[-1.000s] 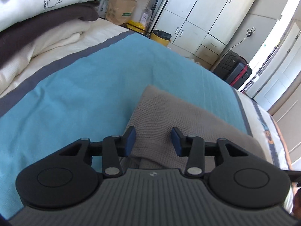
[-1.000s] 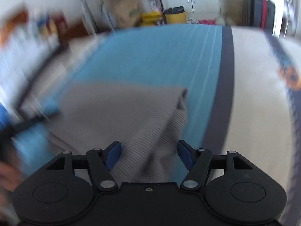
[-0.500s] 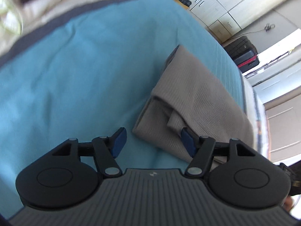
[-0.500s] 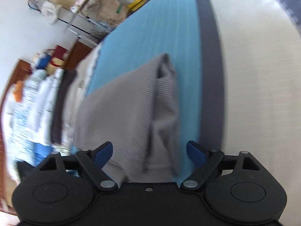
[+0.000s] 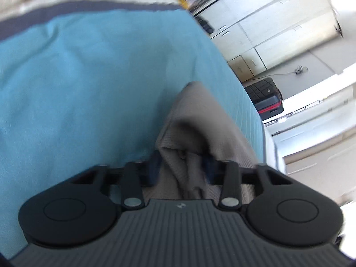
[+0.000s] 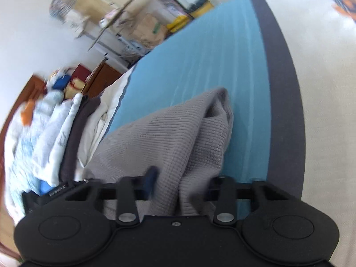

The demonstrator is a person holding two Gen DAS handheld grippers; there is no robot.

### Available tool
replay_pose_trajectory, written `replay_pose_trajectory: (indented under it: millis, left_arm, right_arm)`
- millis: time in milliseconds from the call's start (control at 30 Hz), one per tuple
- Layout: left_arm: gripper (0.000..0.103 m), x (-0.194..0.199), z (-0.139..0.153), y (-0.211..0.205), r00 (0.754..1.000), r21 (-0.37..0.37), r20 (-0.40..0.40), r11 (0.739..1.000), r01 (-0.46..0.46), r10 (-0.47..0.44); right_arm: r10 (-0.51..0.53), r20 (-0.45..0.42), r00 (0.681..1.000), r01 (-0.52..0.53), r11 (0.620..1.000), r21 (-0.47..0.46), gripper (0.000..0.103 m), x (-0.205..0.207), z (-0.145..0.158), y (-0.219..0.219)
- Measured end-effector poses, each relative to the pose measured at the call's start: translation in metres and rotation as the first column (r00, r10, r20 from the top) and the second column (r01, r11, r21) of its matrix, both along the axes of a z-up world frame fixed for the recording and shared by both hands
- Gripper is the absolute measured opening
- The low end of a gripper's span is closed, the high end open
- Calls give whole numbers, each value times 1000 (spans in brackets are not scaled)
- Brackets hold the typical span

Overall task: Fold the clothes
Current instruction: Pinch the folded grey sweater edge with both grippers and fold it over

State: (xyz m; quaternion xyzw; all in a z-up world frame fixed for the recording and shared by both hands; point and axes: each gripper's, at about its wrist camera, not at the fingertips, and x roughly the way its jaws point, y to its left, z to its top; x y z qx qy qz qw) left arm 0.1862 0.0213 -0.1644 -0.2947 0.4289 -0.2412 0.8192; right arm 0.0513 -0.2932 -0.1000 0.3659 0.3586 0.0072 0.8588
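Right wrist: blue bedspread (image 6: 200, 71), cluttered shelves (image 6: 115, 24).

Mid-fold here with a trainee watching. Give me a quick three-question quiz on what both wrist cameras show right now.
1. True or false: the grey knit garment lies on the blue bedspread.
2. What is between the fingers of the left gripper? A) bunched grey fabric B) a white pillow C) nothing
3. In the right wrist view, on which side of the garment is the stack of folded clothes?

Key:
1. True.
2. A. The jaws are closing around it, as are those of the right gripper.
3. On the picture's left.
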Motion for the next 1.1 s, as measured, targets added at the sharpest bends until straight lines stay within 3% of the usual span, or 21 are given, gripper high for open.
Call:
replay_pose_trajectory:
  millis: [100,167,200,233,267,300,433,467,533,667,767,800,867,900,967,1033,1067,1100]
  left_arm:
    - [22,-21,29,-10,990,179,133,983,31,-56]
    - [27,-32,45,-9,977,263,184,963,60,-111]
    - [37,-34,48,-2,978,254,176,965,67,-115]
    - [61,-36,50,5,980,236,164,969,73,-114]
    - [71,-34,50,16,985,189,150,980,55,-85]
    - [75,-31,51,27,990,134,133,990,31,-49]
    - [75,-3,33,59,998,-66,-11,996,-60,60]
    - [75,6,29,61,998,-102,-30,993,-67,64]
    - [75,21,25,56,997,-130,-43,989,-65,60]
    - [68,26,24,35,1000,-102,-3,994,-27,27]
    - [65,24,22,21,1000,-73,21,997,19,-18]
    - [60,22,21,17,999,-66,27,997,33,-31]
    - [25,19,20,11,998,-52,39,997,59,-57]
    - [17,18,22,8,997,-40,49,997,67,-65]
    - [13,14,26,4,994,-13,71,997,80,-79]
    - [12,10,32,2,992,14,93,996,84,-85]
    - [12,8,36,1,991,29,104,996,85,-87]
    - [12,6,39,-1,989,46,117,995,85,-90]
  right_arm:
    - [31,15,999,-29,995,-96,32,1,10,6]
    - [19,-5,1000,-19,995,-98,34,-3,13,2]
    - [5,-16,1000,-7,997,-74,38,-5,12,-1]
    - [-12,-29,999,11,999,-44,39,-7,9,-6]
    - [-30,-43,999,29,999,-14,43,-9,6,-10]
    - [-47,-57,997,48,999,16,55,-11,3,-15]
    - [-101,-84,991,115,975,191,67,-15,-12,-30]
    - [-105,-80,991,120,969,215,72,-15,-13,-32]
    - [-120,-72,990,133,965,225,74,-14,-14,-32]
    - [-173,-66,983,177,983,49,74,-24,4,-23]
    - [-217,11,976,217,970,-113,74,-49,30,-12]
    - [-198,38,980,200,975,-93,74,-53,34,-12]
    - [-151,87,985,155,987,-35,68,-59,39,-11]
    - [-125,103,987,126,992,-6,65,-61,38,-13]
    - [-80,107,991,76,996,37,64,-60,33,-8]
    - [-64,54,996,61,997,52,63,-54,23,-5]
    - [-66,24,998,65,997,47,55,-51,19,-5]
    - [-69,-6,998,69,997,41,28,-48,15,-4]
